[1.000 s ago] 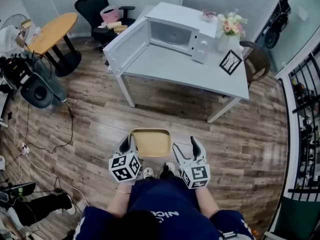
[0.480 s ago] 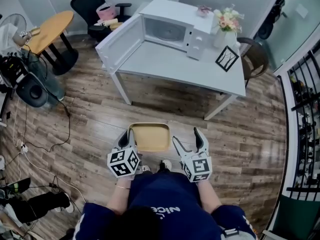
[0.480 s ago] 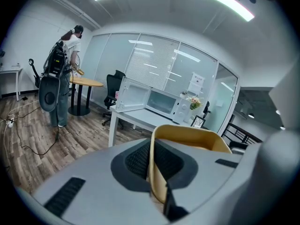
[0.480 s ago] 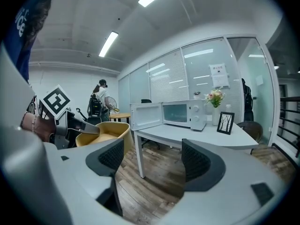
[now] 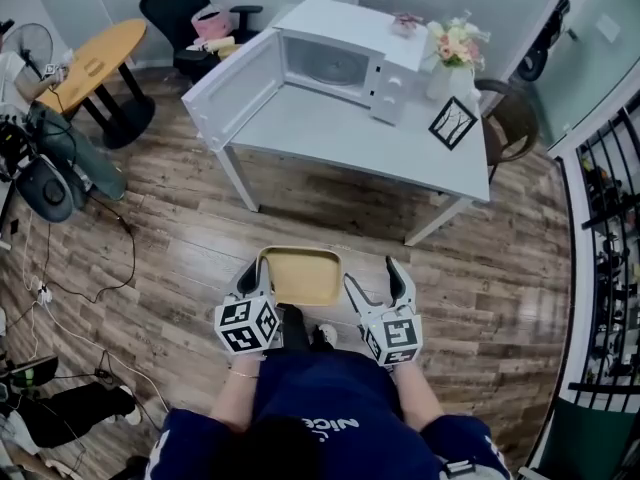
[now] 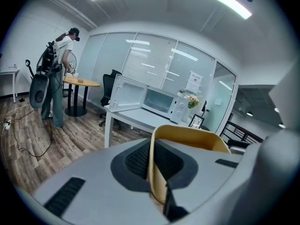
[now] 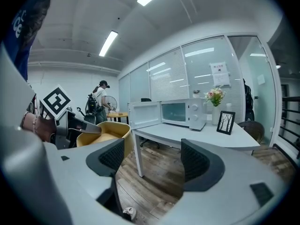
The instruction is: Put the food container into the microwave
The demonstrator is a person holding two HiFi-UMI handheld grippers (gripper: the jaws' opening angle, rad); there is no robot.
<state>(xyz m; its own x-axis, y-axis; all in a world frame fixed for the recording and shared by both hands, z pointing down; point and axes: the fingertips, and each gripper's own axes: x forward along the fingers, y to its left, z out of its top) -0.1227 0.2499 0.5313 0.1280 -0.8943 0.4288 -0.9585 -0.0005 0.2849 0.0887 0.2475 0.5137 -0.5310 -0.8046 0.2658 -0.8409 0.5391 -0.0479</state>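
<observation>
A tan food container [image 5: 298, 275] hangs over the wood floor in front of the person, and my left gripper [image 5: 254, 280] is shut on its left rim. In the left gripper view that rim [image 6: 154, 165] is pinched between the dark pads. My right gripper [image 5: 373, 283] stands open beside the container's right side, apart from it, with nothing between its fingers [image 7: 195, 159]. The white microwave [image 5: 336, 64] sits at the far end of the white table [image 5: 400, 153], with its door [image 5: 228, 90] swung wide open to the left. The microwave [image 7: 182, 112] and the container [image 7: 105, 131] also show in the right gripper view.
On the table stand a flower vase [image 5: 452, 56] and a picture frame [image 5: 453, 123], right of the microwave. A brown chair [image 5: 512, 118] is at the table's right end. A round wooden table [image 5: 96, 60], a black chair [image 5: 186, 4], a person [image 6: 57, 74] and floor cables [image 5: 118, 268] lie left.
The table and microwave have shifted slightly down and left in the head view as the person steps. The left gripper still holds the container and the right stays open.
</observation>
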